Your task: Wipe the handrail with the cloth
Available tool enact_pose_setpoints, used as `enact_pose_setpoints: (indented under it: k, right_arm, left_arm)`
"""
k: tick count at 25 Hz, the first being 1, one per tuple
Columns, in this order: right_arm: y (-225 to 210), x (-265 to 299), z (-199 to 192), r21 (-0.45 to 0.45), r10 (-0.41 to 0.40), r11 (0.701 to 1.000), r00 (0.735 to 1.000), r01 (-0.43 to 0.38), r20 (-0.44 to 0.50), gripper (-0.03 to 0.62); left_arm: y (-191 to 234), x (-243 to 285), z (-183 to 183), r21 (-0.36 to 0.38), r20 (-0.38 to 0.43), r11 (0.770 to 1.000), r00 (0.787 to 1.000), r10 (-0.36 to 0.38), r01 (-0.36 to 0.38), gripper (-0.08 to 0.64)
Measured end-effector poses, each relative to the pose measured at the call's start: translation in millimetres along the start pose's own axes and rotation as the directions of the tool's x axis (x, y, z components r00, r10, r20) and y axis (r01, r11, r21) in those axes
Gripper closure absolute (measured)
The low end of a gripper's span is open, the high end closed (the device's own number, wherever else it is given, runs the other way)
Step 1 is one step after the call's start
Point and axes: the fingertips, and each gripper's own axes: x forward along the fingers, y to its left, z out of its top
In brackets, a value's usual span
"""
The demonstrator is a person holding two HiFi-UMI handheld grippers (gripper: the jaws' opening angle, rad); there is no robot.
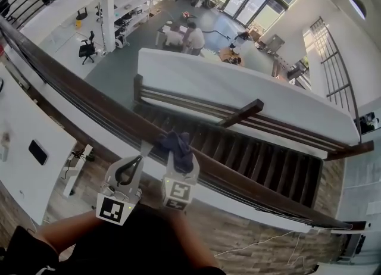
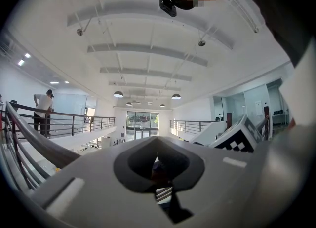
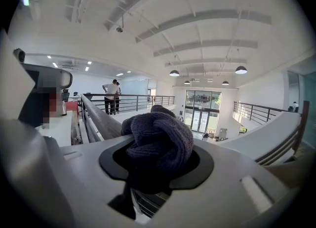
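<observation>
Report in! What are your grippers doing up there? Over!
Right gripper shut on cloth, cloth on handrail. Left gripper shut, empty, just beside it. Nothing seen blocking the rail. Over.

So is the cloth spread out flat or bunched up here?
Bunched up: the cloth is a wadded, knotted-looking lump clamped in the right gripper, held at the handrail.
</observation>
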Motion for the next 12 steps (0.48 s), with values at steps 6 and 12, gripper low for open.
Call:
enact_pose_setpoints:
  k: [6, 12]
  right_arm:
    - [-14.1, -4.4, -7.6, -0.008, -0.014, 1.0, 1.0, 0.014, -0.015, 0.422]
    - [-21.9, -9.9, -10.2, 0.016, -0.026, 1.0, 0.999, 0.027, -0.018, 0.422]
  left_arm:
    - [-5.9, 2.3, -1.6, -0.015, -0.003, 1.0, 1.0, 0.005, -0.005, 0.56]
    - [-14.7, 1.3, -1.9, -0.016, -0.011, 1.0, 1.0, -0.005, 0.005, 0.56]
